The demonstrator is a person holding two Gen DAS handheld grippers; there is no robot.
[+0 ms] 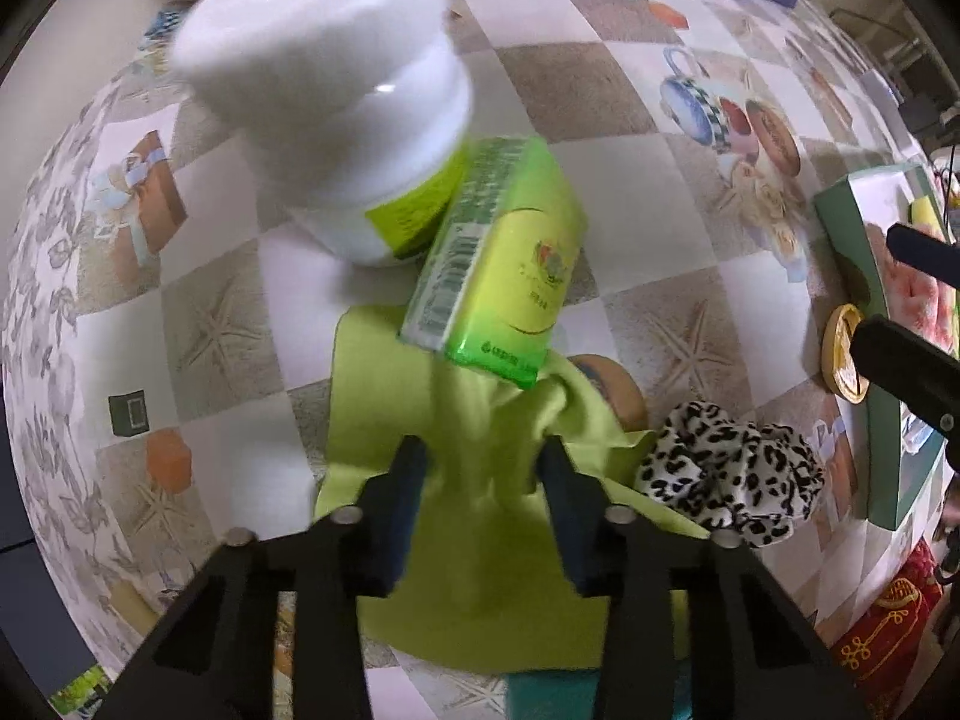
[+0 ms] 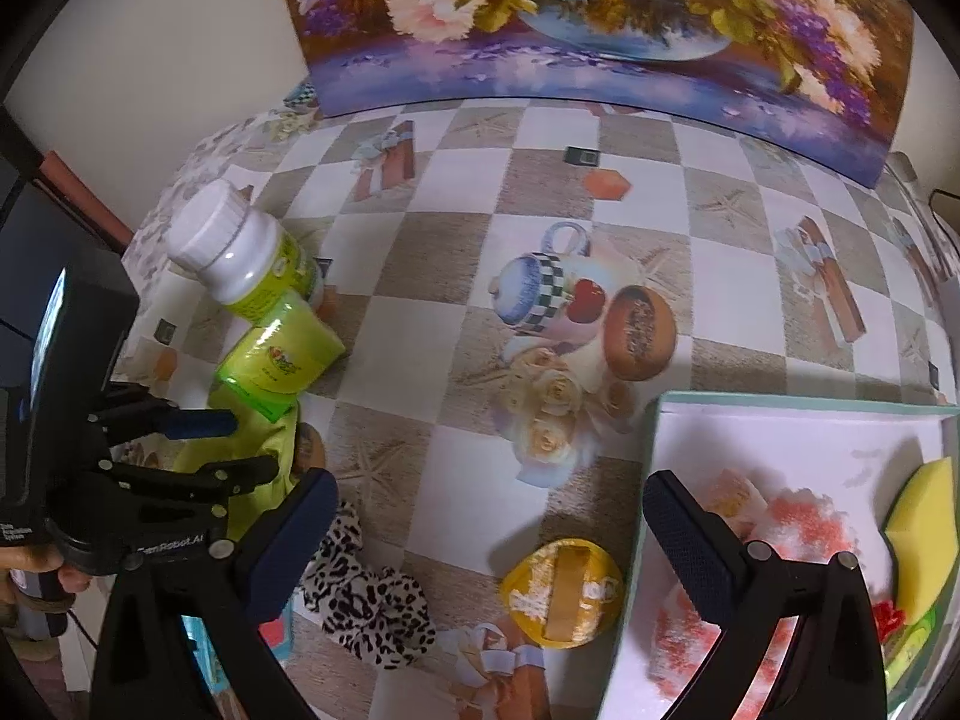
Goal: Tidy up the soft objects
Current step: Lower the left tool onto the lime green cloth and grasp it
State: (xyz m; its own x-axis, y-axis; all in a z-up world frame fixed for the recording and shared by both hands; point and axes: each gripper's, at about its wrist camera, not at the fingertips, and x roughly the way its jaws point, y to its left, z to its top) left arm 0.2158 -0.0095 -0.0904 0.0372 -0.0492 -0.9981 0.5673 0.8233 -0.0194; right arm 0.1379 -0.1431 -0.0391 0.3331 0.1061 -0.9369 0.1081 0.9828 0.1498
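On the checkered tablecloth the left gripper points straight down over a lime-green cloth, its jaws drawn in to a narrow gap with a raised, bunched fold of that cloth between the blue pads; the fabric fills the gap and both pads appear to press on it. In the left wrist view the cloth spreads from the picture's centre toward 6 o'clock, its long axis running roughly 12 to 6, and its upper edge is tucked under a green tissue pack. The pack lies tilted, its long axis going from about 1 o'clock down to 7 o'clock, barcode side toward 9 o'clock. Touching the pack at 11 o'clock is a white bottle with a green label, lying on its side with its cap toward 11 o'clock. Just beside the cloth at 4 o'clock sits a leopard-print scrunchie. In the right wrist view the right gripper stands wide apart with nothing between its pads; it hovers over the cloth-covered table by the near left corner of a shallow tray at 4 o'clock. The tray holds a pink fluffy item and a yellow sponge at its right side. A round yellow puff lies just left of the tray, at 6 o'clock.
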